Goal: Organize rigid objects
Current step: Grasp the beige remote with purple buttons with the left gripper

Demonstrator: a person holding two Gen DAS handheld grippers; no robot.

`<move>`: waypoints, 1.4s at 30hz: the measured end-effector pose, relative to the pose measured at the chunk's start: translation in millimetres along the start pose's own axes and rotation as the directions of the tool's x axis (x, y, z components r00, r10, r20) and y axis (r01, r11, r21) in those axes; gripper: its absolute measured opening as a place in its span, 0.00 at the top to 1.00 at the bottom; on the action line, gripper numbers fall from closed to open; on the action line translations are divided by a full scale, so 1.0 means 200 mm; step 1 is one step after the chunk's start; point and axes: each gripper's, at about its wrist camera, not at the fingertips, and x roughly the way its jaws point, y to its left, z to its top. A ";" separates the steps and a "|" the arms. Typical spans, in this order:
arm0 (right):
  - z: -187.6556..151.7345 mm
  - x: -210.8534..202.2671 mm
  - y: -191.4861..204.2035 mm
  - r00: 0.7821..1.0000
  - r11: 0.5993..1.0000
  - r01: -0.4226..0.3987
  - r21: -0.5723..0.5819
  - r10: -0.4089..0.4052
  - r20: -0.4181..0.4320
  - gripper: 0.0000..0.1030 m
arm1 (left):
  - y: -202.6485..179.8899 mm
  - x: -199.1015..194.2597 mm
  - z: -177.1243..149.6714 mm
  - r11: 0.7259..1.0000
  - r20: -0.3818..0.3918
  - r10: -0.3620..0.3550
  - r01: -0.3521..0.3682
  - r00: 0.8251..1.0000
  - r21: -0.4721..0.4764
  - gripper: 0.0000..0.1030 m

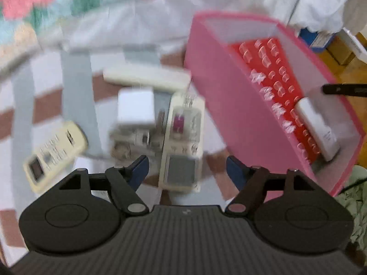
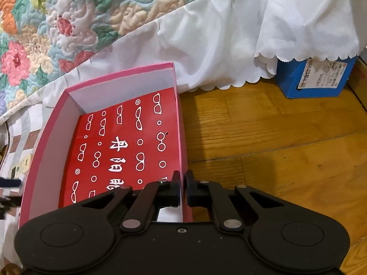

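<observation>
One white remote (image 1: 317, 128) sits inside the pink box (image 1: 231, 114) — about four items wait outside it. Left gripper (image 1: 187, 168) gapes empty; right gripper (image 2: 182, 186) pinches the box wall

Motion blur smears the remotes (image 1: 181, 142) and white block (image 1: 135, 108); their labels are unreadable.

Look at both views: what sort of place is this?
Probably a bedroom floor beside a bed: a floral quilt with a white bed skirt hangs down to wooden floorboards.
</observation>
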 end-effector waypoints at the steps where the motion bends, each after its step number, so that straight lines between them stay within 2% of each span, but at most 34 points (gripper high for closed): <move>1: 0.01 0.00 -0.01 1.000 1.000 -0.006 0.003 0.006 -0.005 0.93 | 0.02 0.03 0.00 1.000 -0.002 0.016 -0.016 1.000 -0.009 0.29; 4: 0.02 0.00 0.00 1.000 1.000 -0.009 -0.012 0.009 -0.014 0.93 | 0.04 0.10 0.01 1.000 0.012 0.026 -0.026 1.000 0.004 0.29; 8: 0.01 0.00 0.01 1.000 0.999 -0.004 -0.032 0.004 -0.008 0.92 | 0.00 0.21 0.00 1.000 -0.002 0.004 -0.004 1.000 0.001 0.29; 11: 0.01 0.00 0.00 1.000 1.000 -0.012 -0.018 0.012 -0.004 0.92 | -0.07 0.29 -0.02 0.997 0.007 0.076 -0.076 0.997 0.029 0.31; 13: 0.01 0.00 0.00 1.000 1.000 -0.016 -0.012 0.016 -0.001 0.92 | -0.14 0.31 -0.03 0.984 0.050 0.148 -0.152 0.988 0.088 0.47; 14: 0.01 0.00 -0.01 1.000 1.000 -0.018 -0.011 0.018 0.001 0.92 | -0.17 0.30 -0.05 0.980 0.060 0.159 -0.165 0.985 0.111 0.50; 18: 0.00 0.00 0.00 1.000 1.000 -0.017 -0.023 0.017 0.005 0.92 | -0.23 0.28 -0.07 0.980 -0.003 0.157 -0.155 0.988 0.123 0.51; 21: 0.00 0.00 0.00 1.000 1.000 -0.020 -0.018 0.020 0.008 0.92 | -0.23 0.24 -0.11 0.991 -0.076 0.111 -0.105 0.991 0.084 0.51; 22: 0.00 0.00 -0.01 1.000 1.000 -0.022 -0.015 0.023 0.007 0.92 | -0.24 0.24 -0.12 0.991 -0.079 0.107 -0.101 0.991 0.084 0.50; 24: 0.00 0.00 -0.01 1.000 1.000 -0.025 -0.010 0.025 0.005 0.92 | -0.24 0.24 -0.13 0.991 -0.059 0.110 -0.105 0.992 0.087 0.49; 27: 0.00 0.00 0.00 1.000 1.000 -0.021 -0.010 0.021 0.003 0.92 | -0.23 0.26 -0.10 0.991 -0.030 0.122 -0.120 0.992 0.064 0.41; 29: 0.00 0.00 0.00 1.000 1.000 -0.012 -0.015 0.012 0.005 0.91 | -0.22 0.29 -0.06 0.991 -0.014 0.125 -0.124 0.992 0.044 0.40; 30: 0.00 0.00 0.00 1.000 1.000 -0.005 -0.017 0.005 0.008 0.91 | -0.21 0.29 -0.05 0.993 0.001 0.116 -0.116 0.993 0.037 0.41; 32: 0.00 0.00 -0.01 1.000 1.000 -0.012 -0.003 0.012 0.009 0.91 | -0.20 0.29 -0.05 0.992 0.028 0.115 -0.116 0.993 0.042 0.50; 34: 0.00 0.00 -0.01 1.000 1.000 -0.018 0.006 0.018 0.010 0.91 | -0.21 0.29 -0.04 0.991 0.024 0.129 -0.130 0.991 0.043 0.51; 38: 0.00 0.00 -0.02 1.000 1.000 -0.022 0.008 0.021 0.011 0.91 | -0.21 0.24 -0.04 0.992 -0.009 0.126 -0.126 0.992 -0.024 0.51; 42: 0.00 0.00 -0.02 1.000 1.000 -0.026 0.010 0.026 0.015 0.91 | -0.22 0.07 -0.03 0.994 0.077 0.094 -0.090 0.993 -0.060 0.51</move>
